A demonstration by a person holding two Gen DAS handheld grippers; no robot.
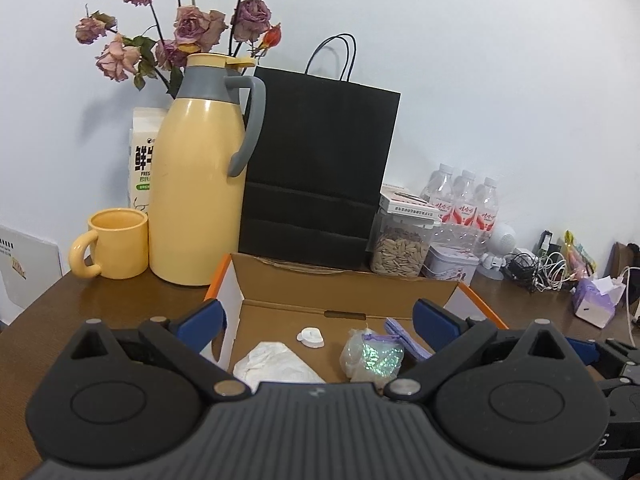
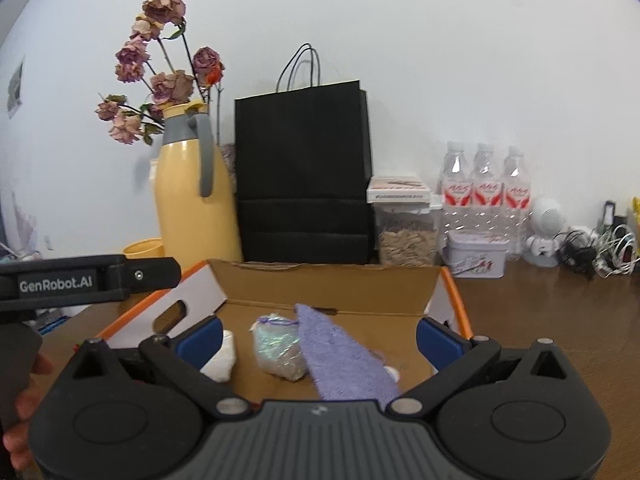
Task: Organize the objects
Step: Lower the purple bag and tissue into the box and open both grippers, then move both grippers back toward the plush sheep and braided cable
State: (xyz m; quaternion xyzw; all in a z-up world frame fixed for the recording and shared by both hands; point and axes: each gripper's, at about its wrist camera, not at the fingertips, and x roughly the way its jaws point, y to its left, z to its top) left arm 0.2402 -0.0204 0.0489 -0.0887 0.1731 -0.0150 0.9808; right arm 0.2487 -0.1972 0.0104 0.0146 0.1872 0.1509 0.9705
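**Desk:** What does the moment show?

**Photographer:** Two handheld grippers poised over an open cardboard box (image 2: 332, 280) on a brown counter (image 2: 540, 320). The right gripper (image 2: 320, 332) has its jaws spread wide with nothing pinched; a purple cloth (image 2: 340, 352) lies between and below them, apparently resting loose in the box.

**Desk:** And the left?

**Photographer:** The left gripper (image 1: 318, 320) is likewise spread and empty. Between its jaws, down on the box floor, sit a crumpled white tissue (image 1: 272, 362), a small white cap-like piece (image 1: 310, 337) and a shiny wrapped bundle (image 1: 372, 356), with the purple cloth just inside its right jaw.

**Desk:** Why the box?

**Photographer:** It looks like the collecting point: loose bits gathered inside so the counter is tidied. Neither pad touches anything, so I judge a drop-off as done.

**Desk:** Beyond the jaws?

**Photographer:** A yellow thermos jug (image 1: 200, 184) and matching mug (image 1: 114, 242) beyond the left jaw, a black paper bag (image 1: 320, 160) straight ahead, and water bottles (image 2: 484, 196) beyond the right, all upright against the wall, likely out of the way.
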